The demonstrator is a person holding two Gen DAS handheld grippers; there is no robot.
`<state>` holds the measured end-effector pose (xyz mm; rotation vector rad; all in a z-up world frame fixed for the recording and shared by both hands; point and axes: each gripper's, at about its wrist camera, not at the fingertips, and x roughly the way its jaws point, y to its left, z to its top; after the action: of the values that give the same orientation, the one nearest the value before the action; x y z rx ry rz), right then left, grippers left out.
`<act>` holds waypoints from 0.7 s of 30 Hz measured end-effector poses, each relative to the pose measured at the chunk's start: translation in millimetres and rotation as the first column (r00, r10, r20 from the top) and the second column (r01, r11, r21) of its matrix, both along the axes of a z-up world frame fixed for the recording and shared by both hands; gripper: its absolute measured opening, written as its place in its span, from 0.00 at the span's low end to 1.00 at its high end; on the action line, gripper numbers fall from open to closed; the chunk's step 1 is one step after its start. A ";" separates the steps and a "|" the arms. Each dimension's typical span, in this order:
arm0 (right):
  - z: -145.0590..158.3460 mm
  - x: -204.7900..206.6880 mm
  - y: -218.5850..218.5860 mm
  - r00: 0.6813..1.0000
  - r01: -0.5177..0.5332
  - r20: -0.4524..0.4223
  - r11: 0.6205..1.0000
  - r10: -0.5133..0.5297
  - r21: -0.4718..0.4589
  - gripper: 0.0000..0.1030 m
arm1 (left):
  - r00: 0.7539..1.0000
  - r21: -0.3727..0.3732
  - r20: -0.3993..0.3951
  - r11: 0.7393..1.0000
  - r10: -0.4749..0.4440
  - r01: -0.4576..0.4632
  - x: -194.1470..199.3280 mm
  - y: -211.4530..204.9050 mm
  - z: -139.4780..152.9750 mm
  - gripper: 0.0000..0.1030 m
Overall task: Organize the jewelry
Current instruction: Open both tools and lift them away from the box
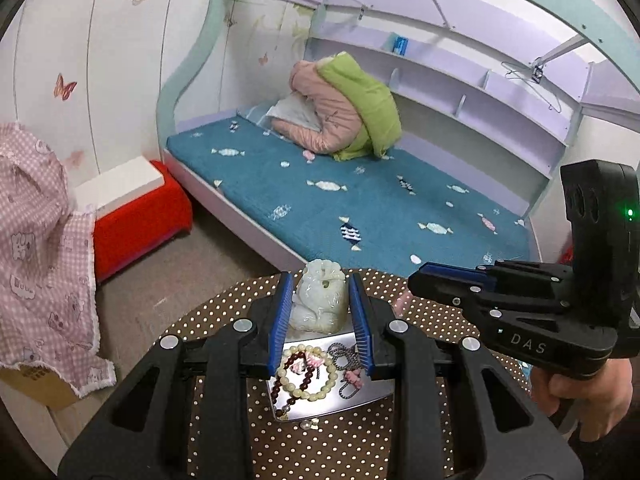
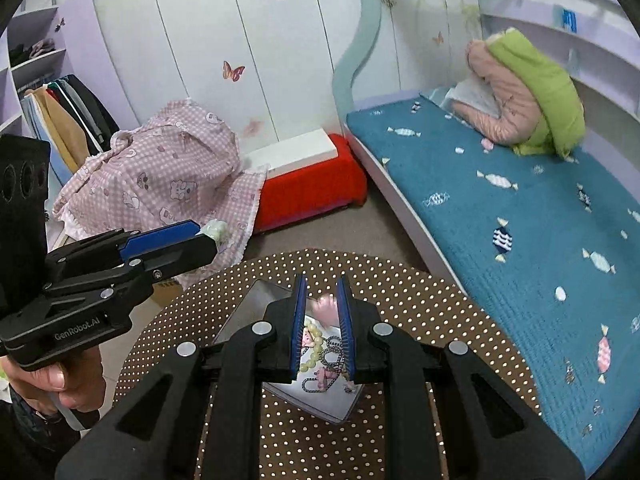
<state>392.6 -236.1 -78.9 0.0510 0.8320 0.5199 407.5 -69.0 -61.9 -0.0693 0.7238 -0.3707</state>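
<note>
Dotted table (image 1: 224, 312): jade carving (image 1: 319, 300) clamped in left tool (image 1: 320, 300).

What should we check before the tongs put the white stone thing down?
1. Left tongs gripping the white carving from both sides: ok.
2. Carving lifted off the tray: ok; the right wrist view shows it up in the air.
3. Bare spot left in the tray: ok, though the bead bracelet and chain fill much of it.
4. Right tongs free of anything: cannot tell; something pink and blurry shows between the tips.
5. Right tongs away from the carving: ok, they are off to its right, not touching.
</note>
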 end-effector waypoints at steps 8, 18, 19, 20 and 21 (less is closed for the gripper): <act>8.6 -11.5 -15.2 0.996 0.077 0.048 0.996 -0.079 0.054 0.86 | 0.994 -0.021 0.054 0.996 0.092 -0.091 -11.1 22.6 8.7 0.90; 36.5 -41.3 -24.0 0.975 0.155 0.148 0.985 -0.164 0.071 0.92 | 0.960 0.016 0.180 0.975 0.214 -0.221 -58.2 43.8 33.4 0.95; 40.2 -45.9 -23.2 0.973 0.153 0.161 0.985 -0.163 0.075 0.92 | 0.958 0.018 0.189 0.974 0.217 -0.225 -62.1 44.8 35.1 0.95; 43.4 -50.3 -22.0 0.972 0.150 0.171 0.986 -0.162 0.077 0.92 | 0.953 0.021 0.205 0.973 0.222 -0.231 -69.1 45.2 38.3 0.95; 44.9 -53.3 -21.3 0.971 0.149 0.177 0.986 -0.161 0.078 0.92 | 0.952 0.023 0.212 0.972 0.223 -0.233 -71.9 46.0 40.4 0.95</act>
<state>339.3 -257.4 -34.0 0.1245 0.6254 0.3965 335.6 -23.0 -21.5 -0.0667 0.5102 -0.1359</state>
